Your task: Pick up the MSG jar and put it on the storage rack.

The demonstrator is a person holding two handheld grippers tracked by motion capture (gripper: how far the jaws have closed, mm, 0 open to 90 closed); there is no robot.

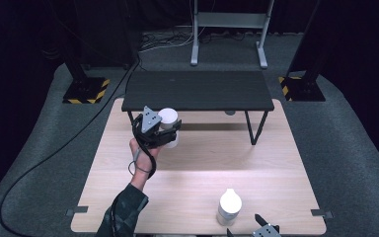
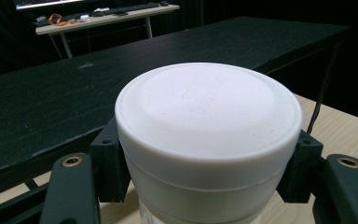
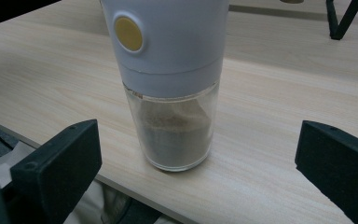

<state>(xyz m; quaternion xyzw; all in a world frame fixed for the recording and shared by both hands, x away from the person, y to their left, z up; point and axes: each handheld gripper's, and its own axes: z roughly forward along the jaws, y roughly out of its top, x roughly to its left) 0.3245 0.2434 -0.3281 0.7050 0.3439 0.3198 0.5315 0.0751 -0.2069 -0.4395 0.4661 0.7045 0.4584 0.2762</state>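
Note:
A white-capped jar (image 1: 169, 122) is held at the far left of the wooden table (image 1: 202, 163), just in front of the low black shelf (image 1: 197, 90). My left gripper (image 1: 164, 133) is shut on the jar (image 2: 207, 135), its black pads (image 2: 108, 163) pressing the cap's sides. A second white grinder (image 1: 228, 207) with a clear glass base stands near the table's front edge. In the right gripper view this grinder (image 3: 172, 88) shows a yellow button and dark powder inside. My right gripper (image 1: 261, 228) is open just short of it, jaws wide on either side.
The black shelf stands on thin legs (image 1: 255, 129) across the table's far side. A metal stand (image 1: 229, 29) and cables lie on the floor behind. Yellow-black striped bases (image 1: 86, 91) flank the table. A desk with clutter (image 2: 102, 16) shows in the distance.

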